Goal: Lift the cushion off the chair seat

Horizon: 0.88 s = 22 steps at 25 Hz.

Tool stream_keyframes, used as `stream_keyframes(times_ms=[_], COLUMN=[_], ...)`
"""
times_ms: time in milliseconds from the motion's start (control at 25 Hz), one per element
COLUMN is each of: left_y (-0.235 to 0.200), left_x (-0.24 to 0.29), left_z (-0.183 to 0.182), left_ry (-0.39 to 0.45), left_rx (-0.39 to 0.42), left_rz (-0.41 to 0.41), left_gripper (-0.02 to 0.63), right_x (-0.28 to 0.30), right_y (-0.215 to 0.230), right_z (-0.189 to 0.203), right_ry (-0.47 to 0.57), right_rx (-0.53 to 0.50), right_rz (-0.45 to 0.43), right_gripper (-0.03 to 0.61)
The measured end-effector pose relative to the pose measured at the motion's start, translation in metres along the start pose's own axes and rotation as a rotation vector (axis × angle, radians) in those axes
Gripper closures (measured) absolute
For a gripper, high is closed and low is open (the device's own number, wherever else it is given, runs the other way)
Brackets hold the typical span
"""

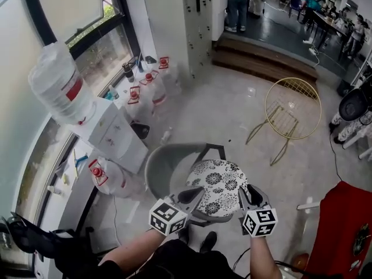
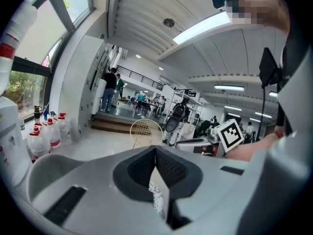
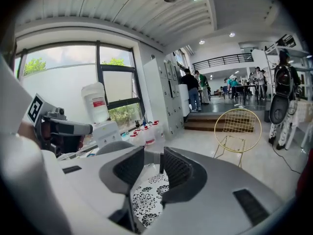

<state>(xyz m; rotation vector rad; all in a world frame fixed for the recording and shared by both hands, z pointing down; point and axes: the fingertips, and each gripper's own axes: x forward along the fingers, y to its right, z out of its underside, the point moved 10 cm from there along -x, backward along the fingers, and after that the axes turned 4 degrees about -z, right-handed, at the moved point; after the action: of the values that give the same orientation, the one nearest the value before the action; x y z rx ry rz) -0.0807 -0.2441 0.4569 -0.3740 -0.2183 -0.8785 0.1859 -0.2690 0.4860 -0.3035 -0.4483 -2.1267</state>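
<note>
A round white cushion (image 1: 218, 185) with a black flower print lies over the seat of a grey shell chair (image 1: 164, 166). My left gripper (image 1: 197, 195) is at the cushion's near left edge. In the left gripper view it (image 2: 156, 165) is shut, with the thin cushion edge (image 2: 157, 197) pinched between its pads. My right gripper (image 1: 247, 193) is at the cushion's right edge. In the right gripper view it (image 3: 152, 168) is open with a narrow gap, and the cushion (image 3: 145, 199) shows low between the jaws, clear of the pads.
A white water dispenser (image 1: 113, 129) with a big bottle (image 1: 58, 83) stands left of the chair, with several water jugs (image 1: 148, 92) behind it. A gold wire chair (image 1: 290, 112) stands to the right, steps (image 1: 264, 60) beyond, and a red object (image 1: 343, 225) at the near right.
</note>
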Motion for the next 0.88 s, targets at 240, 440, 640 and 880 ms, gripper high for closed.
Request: stream_keyframes(times_ms=[240, 440, 640, 880], left_y=[-0.007, -0.022, -0.029, -0.042], left_x=[0.016, 0.024, 0.035, 0.054], left_z=[0.025, 0.043, 0.060, 0.078], left_ry=[-0.068, -0.096, -0.133, -0.154], left_rx=[-0.008, -0.035, -0.079, -0.088], left_rz=[0.004, -0.008, 0.012, -0.025], left_gripper=[0.606, 0.606, 0.606, 0.606], right_x=[0.018, 0.037, 0.048, 0.068], right_y=[0.015, 0.024, 0.031, 0.040], right_z=[0.032, 0.059, 0.081, 0.107], right_ry=[-0.064, -0.118, -0.168, -0.211], right_rx=[0.024, 0.055, 0.078, 0.106], right_rz=[0.013, 0.022, 0.028, 0.025], right_gripper=[0.438, 0.421, 0.417, 0.409])
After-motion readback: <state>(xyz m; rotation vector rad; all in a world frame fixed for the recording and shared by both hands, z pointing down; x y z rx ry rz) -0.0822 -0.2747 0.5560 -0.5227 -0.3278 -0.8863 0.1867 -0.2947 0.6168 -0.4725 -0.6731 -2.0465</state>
